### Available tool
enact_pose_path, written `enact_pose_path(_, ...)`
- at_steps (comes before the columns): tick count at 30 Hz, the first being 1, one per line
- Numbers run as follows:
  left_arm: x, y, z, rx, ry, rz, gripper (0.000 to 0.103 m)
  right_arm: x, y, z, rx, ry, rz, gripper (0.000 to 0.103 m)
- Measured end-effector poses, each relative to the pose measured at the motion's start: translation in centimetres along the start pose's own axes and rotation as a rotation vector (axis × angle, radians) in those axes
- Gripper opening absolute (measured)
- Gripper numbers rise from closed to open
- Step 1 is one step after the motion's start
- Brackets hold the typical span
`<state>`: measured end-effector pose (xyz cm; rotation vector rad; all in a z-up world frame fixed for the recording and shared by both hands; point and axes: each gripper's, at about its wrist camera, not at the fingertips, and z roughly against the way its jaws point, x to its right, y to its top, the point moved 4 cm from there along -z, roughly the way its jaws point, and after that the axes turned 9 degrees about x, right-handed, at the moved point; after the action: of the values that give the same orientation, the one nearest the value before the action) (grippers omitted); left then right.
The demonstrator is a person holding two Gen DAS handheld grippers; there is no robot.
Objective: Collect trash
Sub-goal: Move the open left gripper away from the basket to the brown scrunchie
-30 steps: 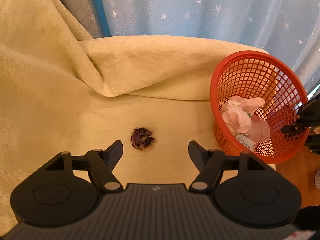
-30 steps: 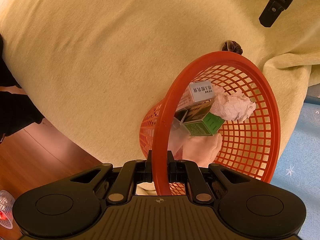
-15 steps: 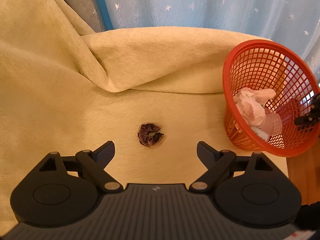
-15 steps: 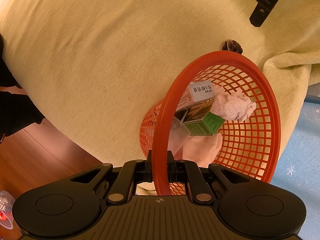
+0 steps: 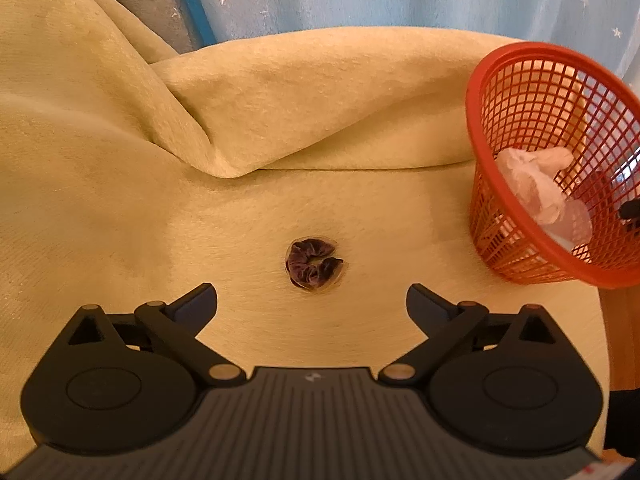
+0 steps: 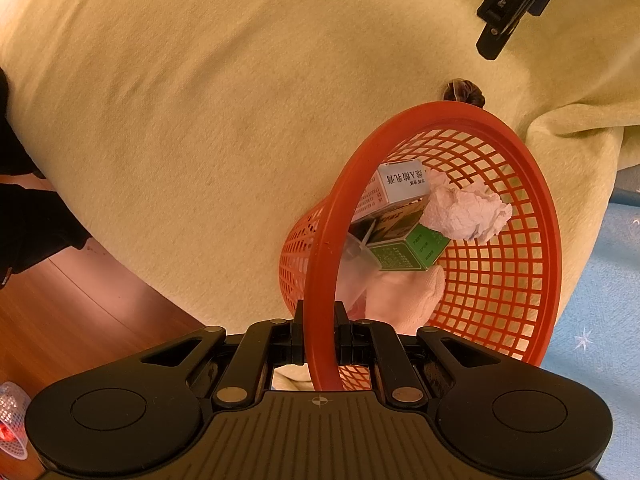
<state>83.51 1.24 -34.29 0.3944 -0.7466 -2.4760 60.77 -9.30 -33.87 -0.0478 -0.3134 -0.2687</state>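
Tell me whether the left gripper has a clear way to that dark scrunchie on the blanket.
Probably yes: the left gripper is open, the scrunchie lies just ahead between its fingers, and only bare blanket lies between.

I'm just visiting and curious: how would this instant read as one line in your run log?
left gripper: open, jaws just widened, nothing between, above dark scrunchie on yellow cloth | right gripper: shut on red basket rim | basket: crumpled paper, boxes

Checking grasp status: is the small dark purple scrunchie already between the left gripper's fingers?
No, the small dark purple scrunchie lies on the cloth beyond the open left gripper.
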Motion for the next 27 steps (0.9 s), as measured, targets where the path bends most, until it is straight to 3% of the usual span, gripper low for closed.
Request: enact_pose_path(27,-0.1,-1.3,-7.5,-0.035,-0.043,-0.157,0.098,0.2,0.0,0.3,0.012,0.016,0.004,0.007)
